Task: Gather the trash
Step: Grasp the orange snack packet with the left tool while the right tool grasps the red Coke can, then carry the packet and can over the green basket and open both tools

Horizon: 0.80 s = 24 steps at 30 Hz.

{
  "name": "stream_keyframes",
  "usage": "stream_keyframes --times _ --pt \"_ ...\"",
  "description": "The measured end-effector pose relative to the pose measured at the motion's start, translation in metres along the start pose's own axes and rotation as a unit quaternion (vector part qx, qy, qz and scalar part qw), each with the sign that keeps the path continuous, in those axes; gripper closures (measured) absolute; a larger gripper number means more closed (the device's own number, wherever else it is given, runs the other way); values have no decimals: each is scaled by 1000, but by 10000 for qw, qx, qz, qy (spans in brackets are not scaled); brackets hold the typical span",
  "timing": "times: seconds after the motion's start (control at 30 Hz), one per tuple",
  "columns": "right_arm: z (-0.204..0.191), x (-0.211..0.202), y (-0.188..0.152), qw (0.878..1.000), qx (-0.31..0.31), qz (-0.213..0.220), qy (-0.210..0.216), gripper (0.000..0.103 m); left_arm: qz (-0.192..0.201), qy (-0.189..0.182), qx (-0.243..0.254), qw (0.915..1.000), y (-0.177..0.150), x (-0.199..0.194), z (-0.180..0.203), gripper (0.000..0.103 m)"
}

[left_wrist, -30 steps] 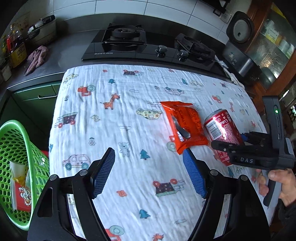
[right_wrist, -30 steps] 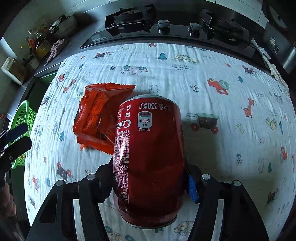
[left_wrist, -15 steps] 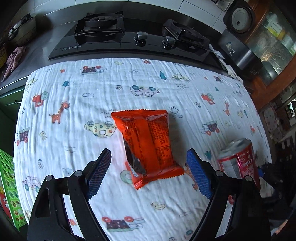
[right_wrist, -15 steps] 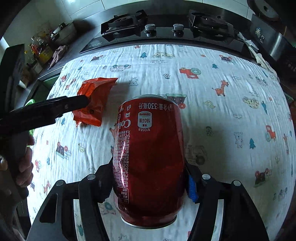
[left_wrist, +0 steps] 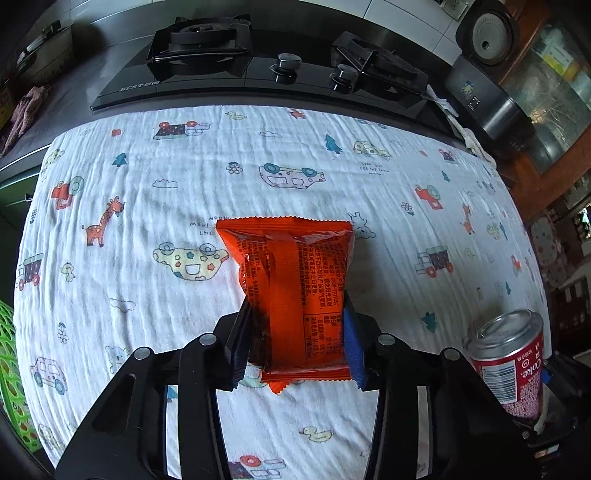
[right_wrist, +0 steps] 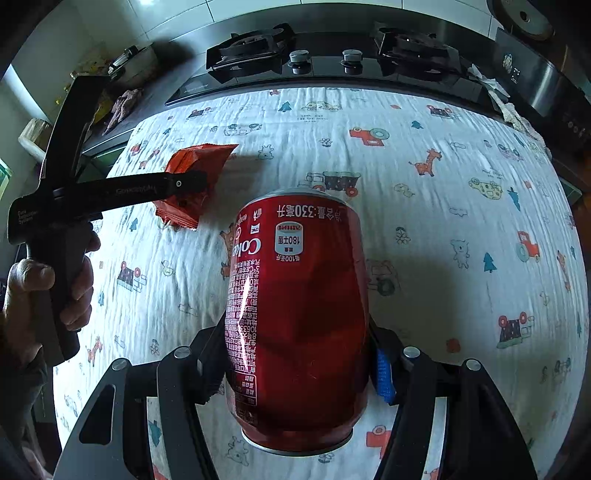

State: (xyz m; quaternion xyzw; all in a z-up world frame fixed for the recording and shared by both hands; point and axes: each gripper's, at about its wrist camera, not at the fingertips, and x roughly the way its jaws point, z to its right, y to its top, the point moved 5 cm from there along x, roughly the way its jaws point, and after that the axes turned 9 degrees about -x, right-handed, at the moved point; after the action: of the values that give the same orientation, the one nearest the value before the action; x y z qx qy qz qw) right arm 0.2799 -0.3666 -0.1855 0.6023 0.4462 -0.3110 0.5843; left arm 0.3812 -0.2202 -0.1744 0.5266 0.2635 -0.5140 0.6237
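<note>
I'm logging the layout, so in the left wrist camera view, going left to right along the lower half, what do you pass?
green basket → left gripper shut on the orange snack packet → red Coke can at the right edge, all over the cartoon-print cloth.

White muslin cloth with cartoon cars, giraffes, trees spread under and ahead of my left gripper. Black two-burner gas hob beyond cloth's far edge, two knobs facing me. Black rice cooker far ahead to right, wooden glass-front cabinet further right. Crumpled pinkish rag on counter far ahead left. Pot on counter far left of my right gripper.
</note>
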Motion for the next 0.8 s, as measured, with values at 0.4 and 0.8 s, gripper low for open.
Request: stream_keyframes --times 0.4,0.8 --pt "-69 -11 9 9982 -525 140 236 42 646 -152 -101 9977 -24 -98 -66 66" --pt "-215 -5 60 9853 -1460 349 819 42 1240 556 -956 9861 -47 -209 -237 66"
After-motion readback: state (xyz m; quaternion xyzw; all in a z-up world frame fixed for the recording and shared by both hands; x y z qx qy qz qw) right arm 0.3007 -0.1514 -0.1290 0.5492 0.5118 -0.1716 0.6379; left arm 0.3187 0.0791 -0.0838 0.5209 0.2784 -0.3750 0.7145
